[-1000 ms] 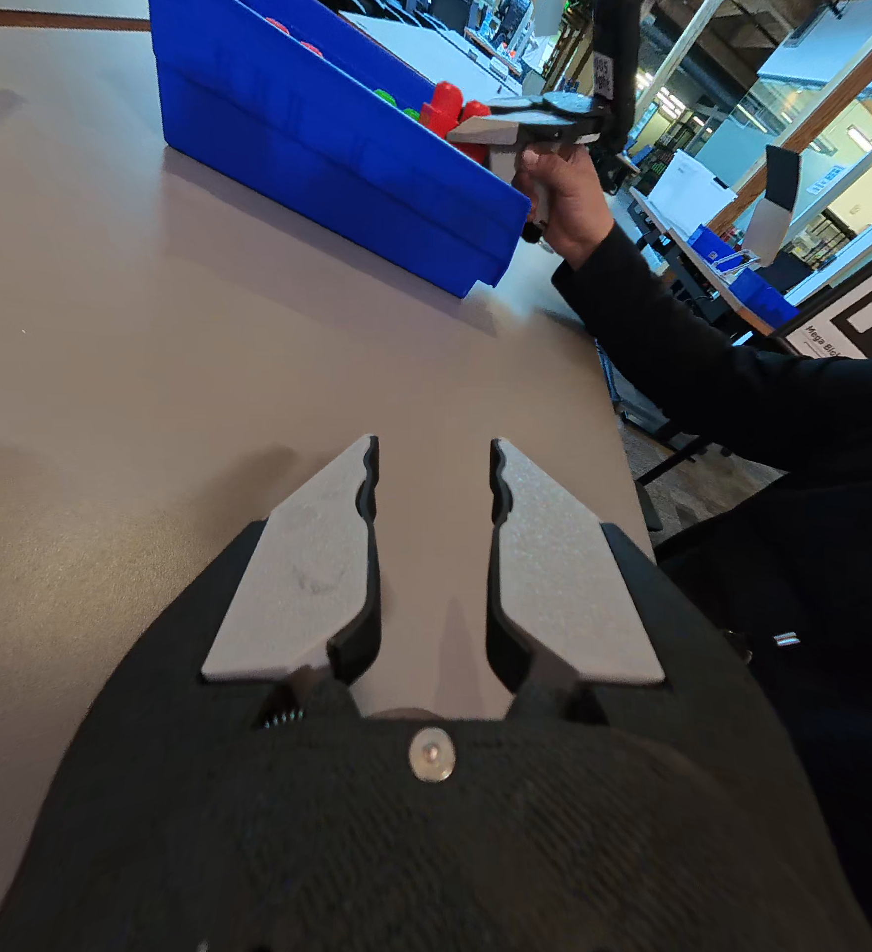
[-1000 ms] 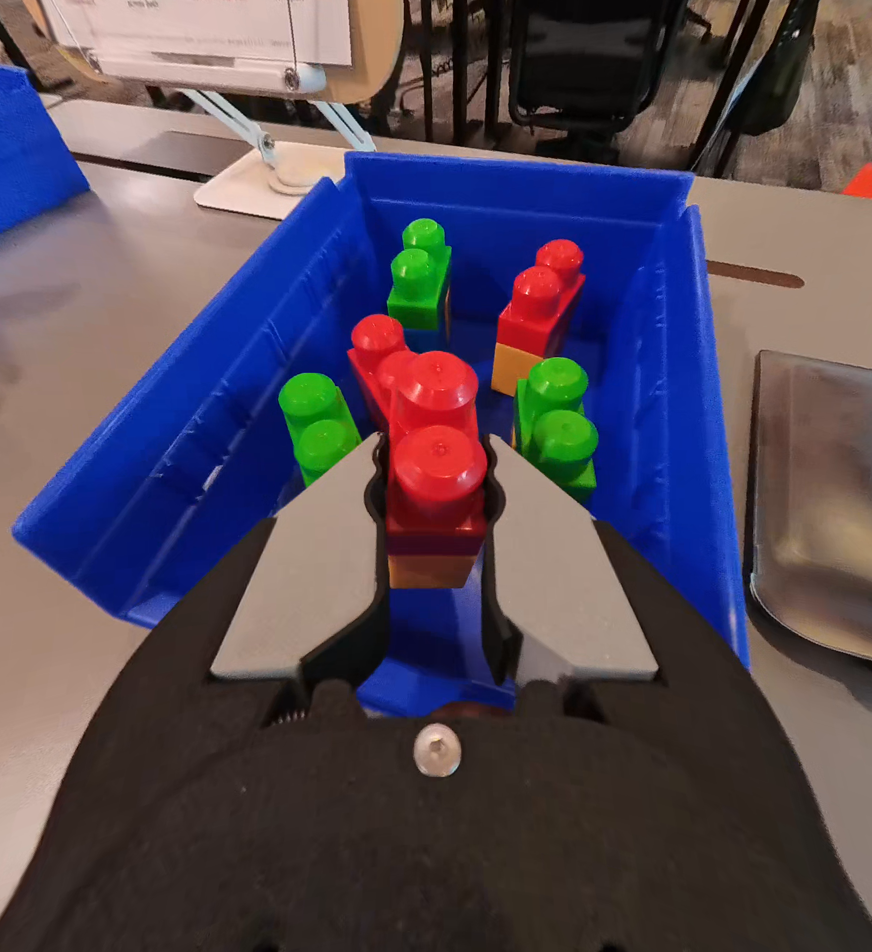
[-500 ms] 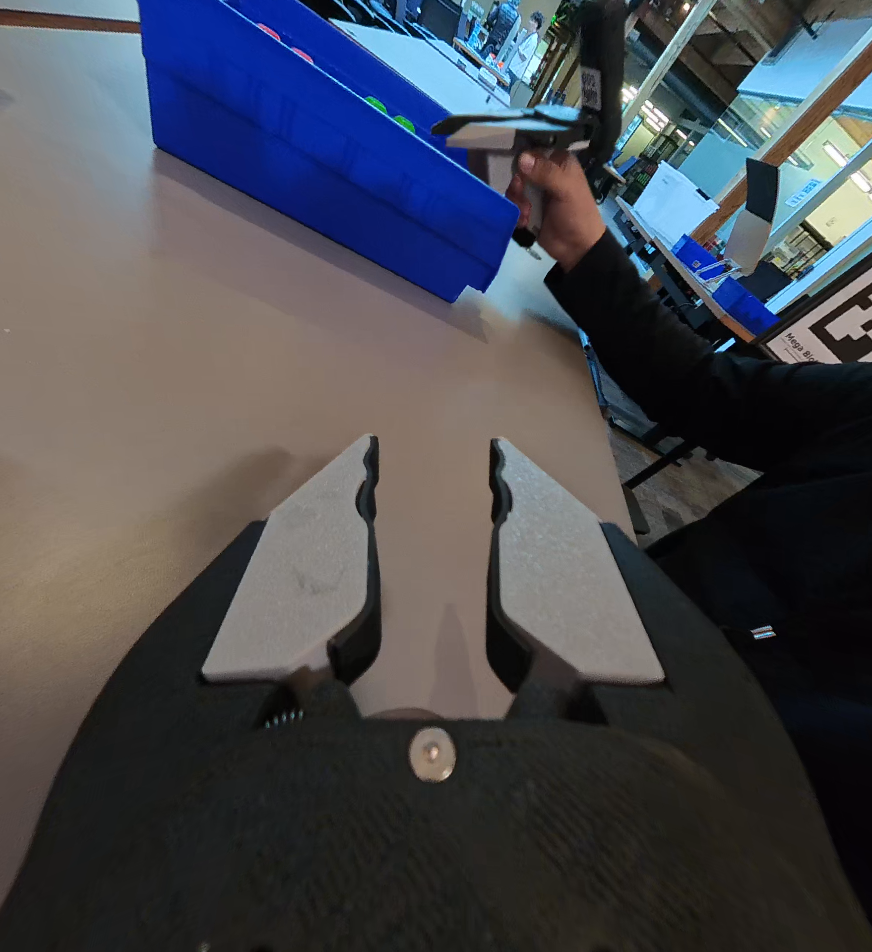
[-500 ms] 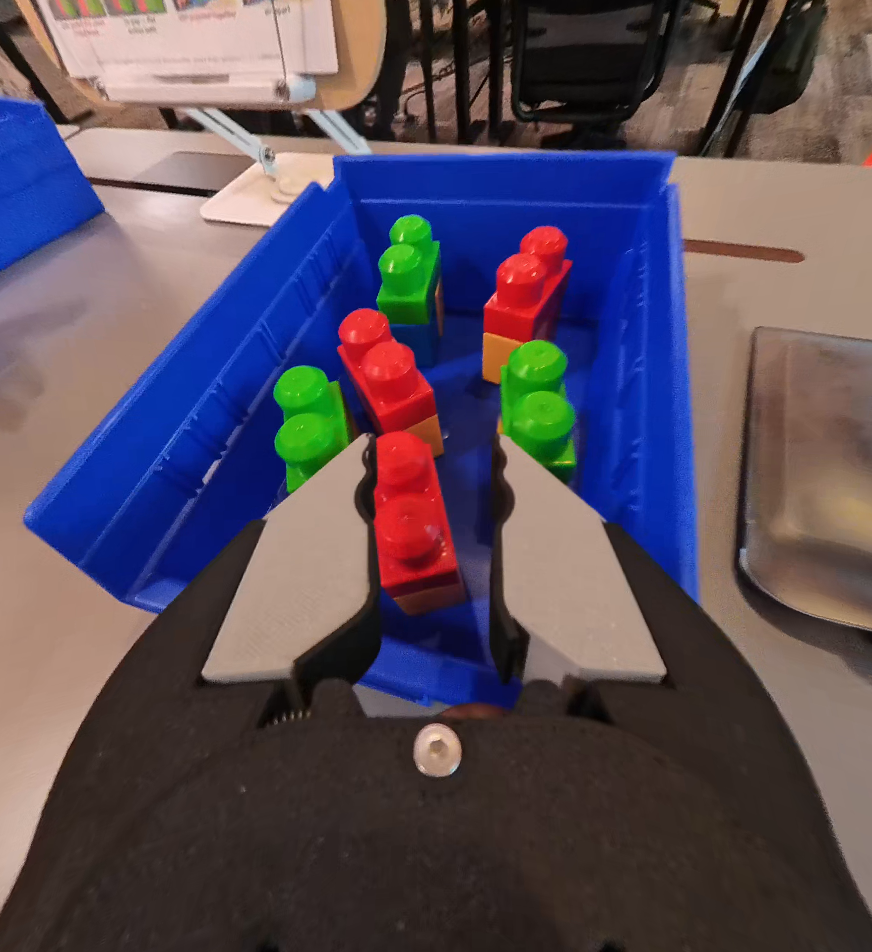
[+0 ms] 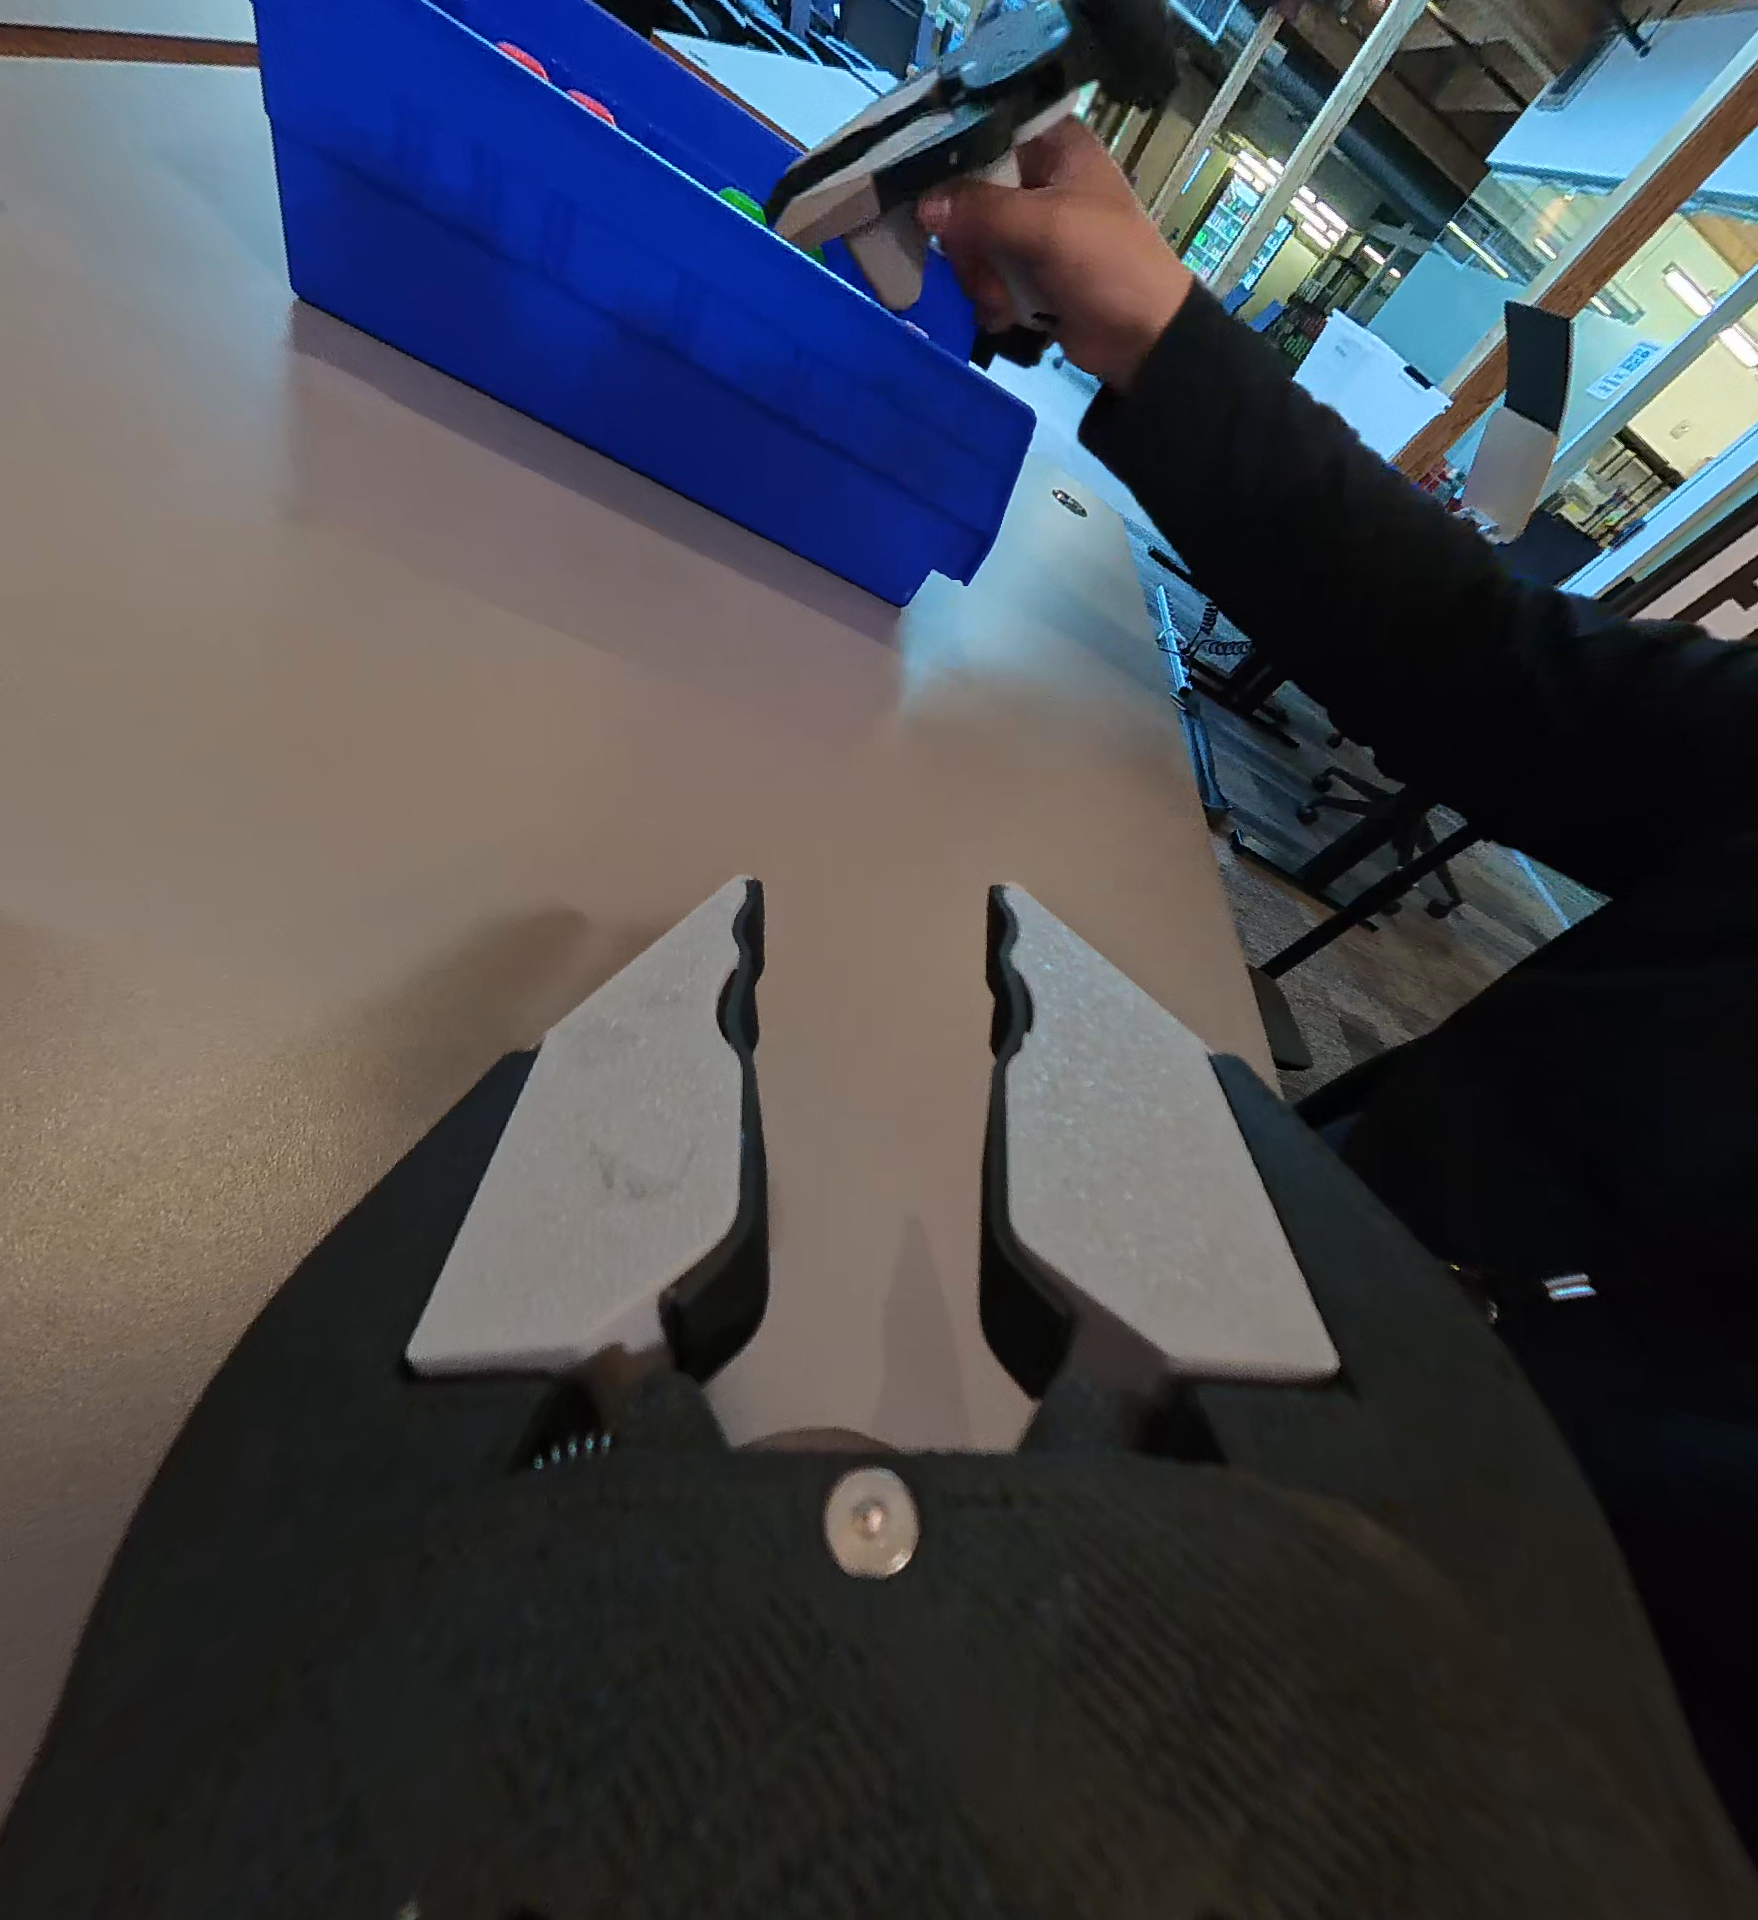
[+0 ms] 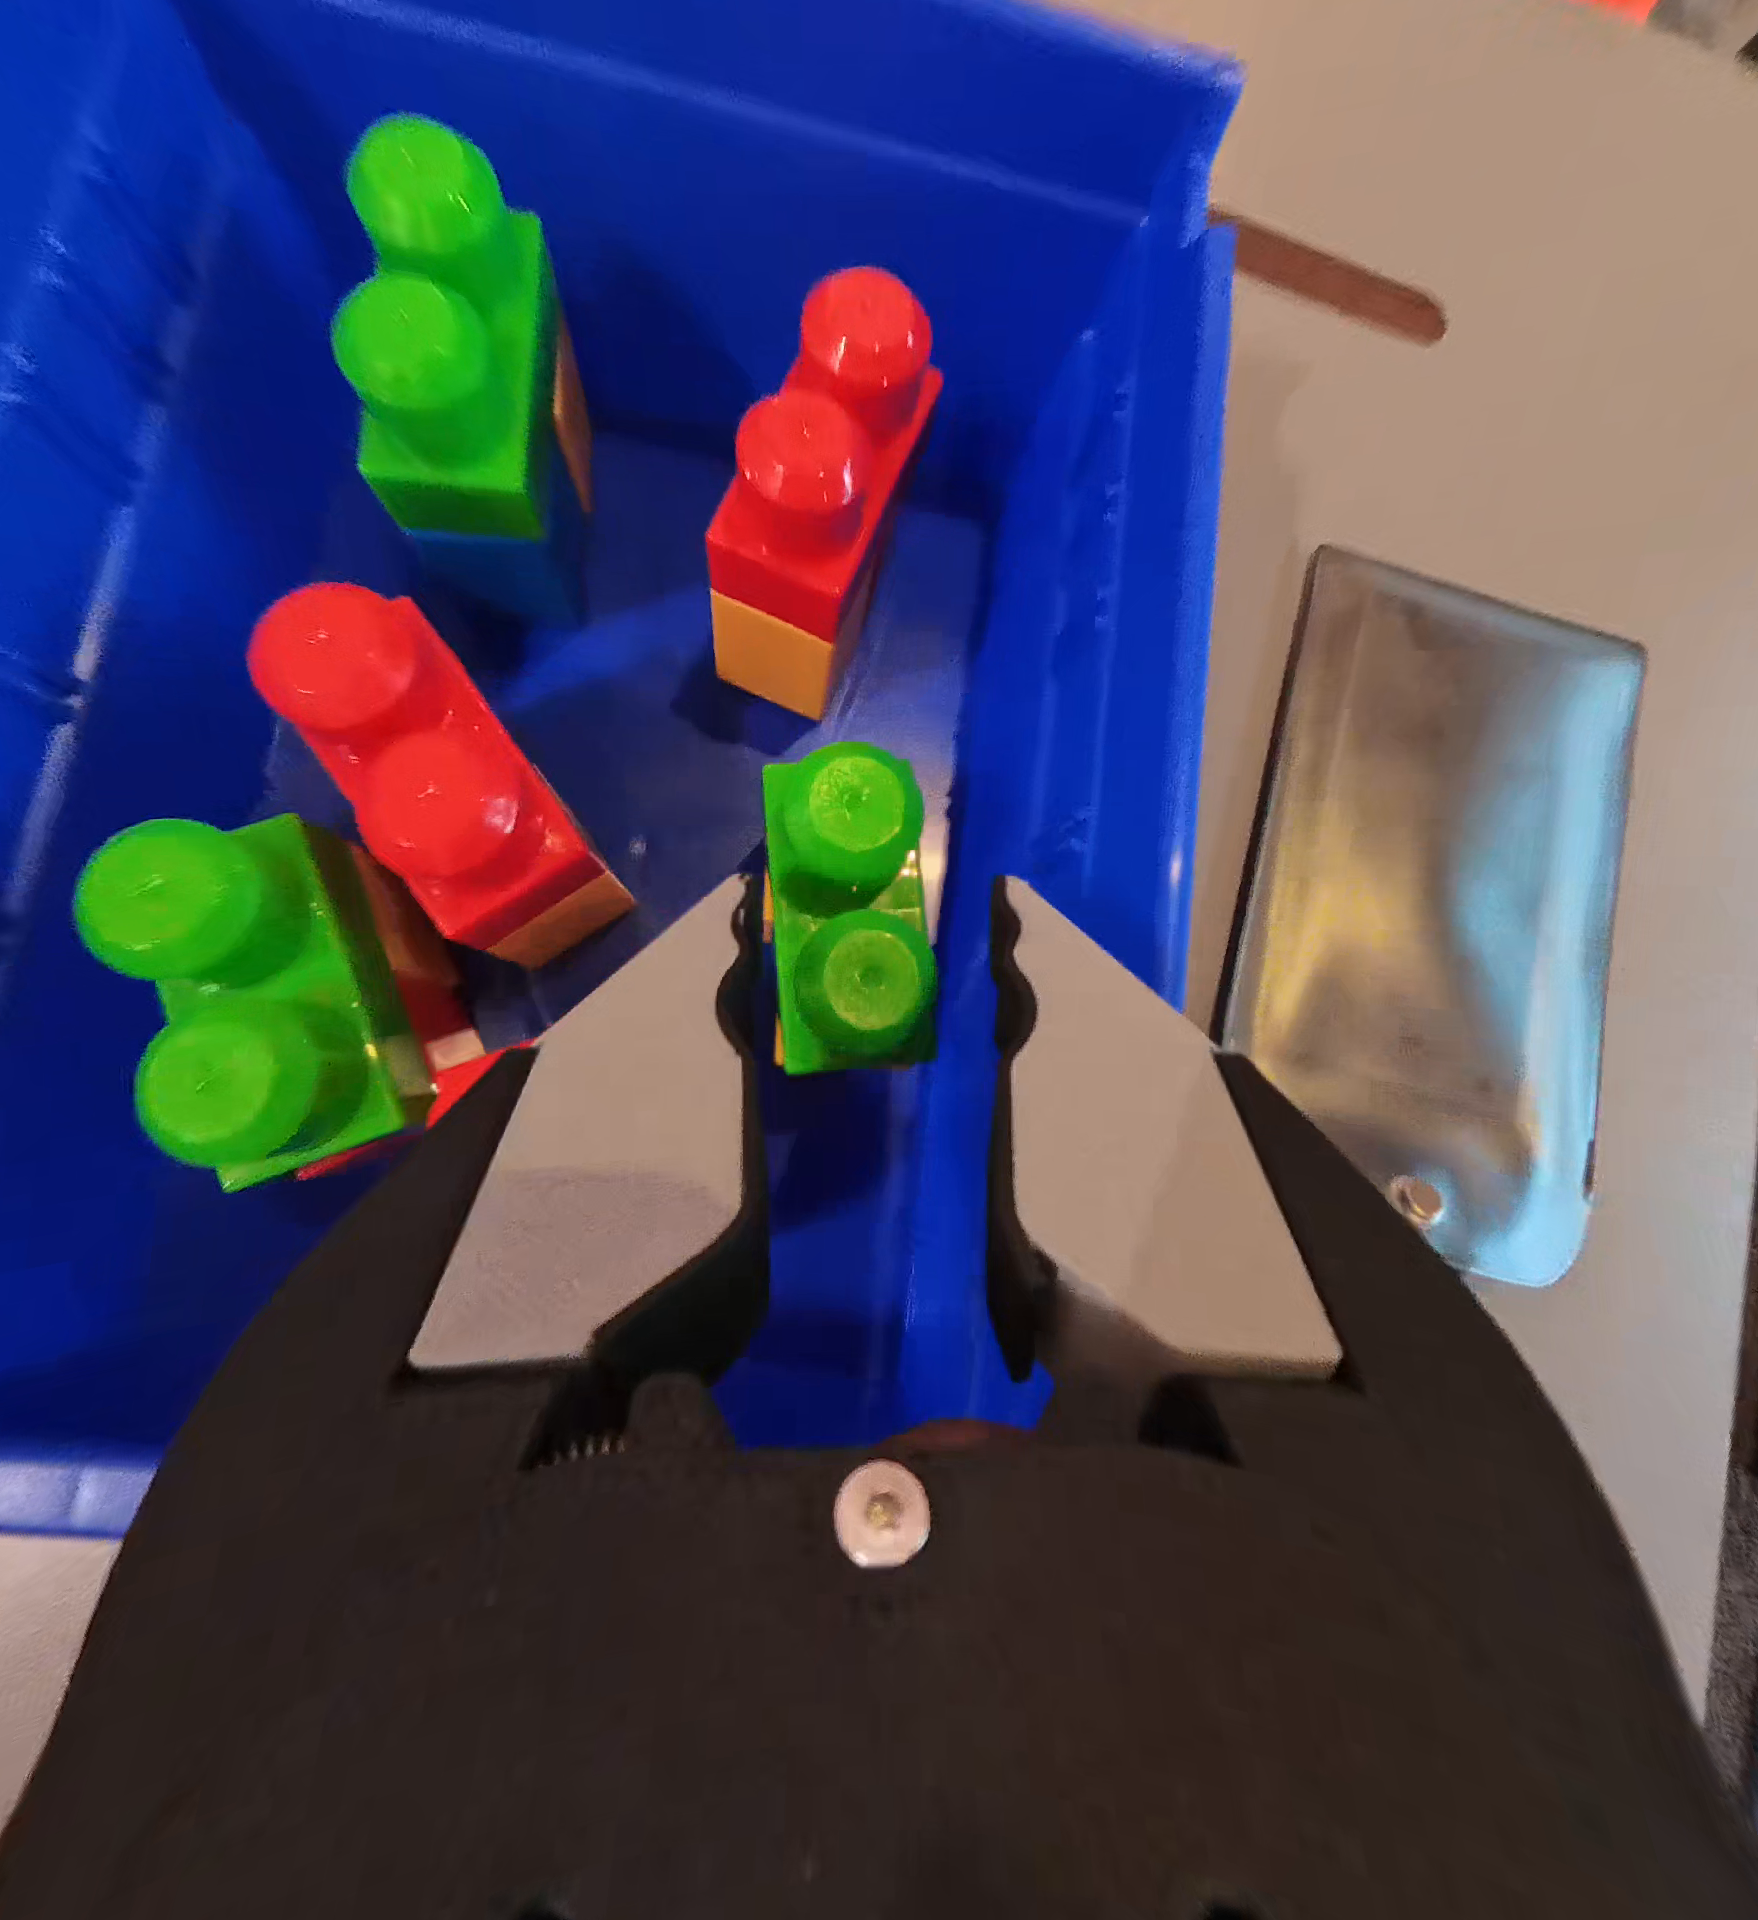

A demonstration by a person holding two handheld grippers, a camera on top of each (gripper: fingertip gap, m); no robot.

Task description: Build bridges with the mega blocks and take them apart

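left gripper (image 5: 873, 904) level and low, fingers (image 5: 636, 1122) parted, nothing between them; right gripper (image 6: 870, 894) tilted steeply down, jaws apart, empty; in the left wrist view the right gripper (image 5: 859, 223) shows farther off, raised, nose down, gripped by a hand (image 5: 1051, 260); dark sleeve (image 5: 1426, 613) runs back from the wrist, arm stretched forward

The right tool (image 6: 870, 904), jaws apart, hangs over a green block (image 6: 849, 914) in the blue bin (image 6: 1093, 582).
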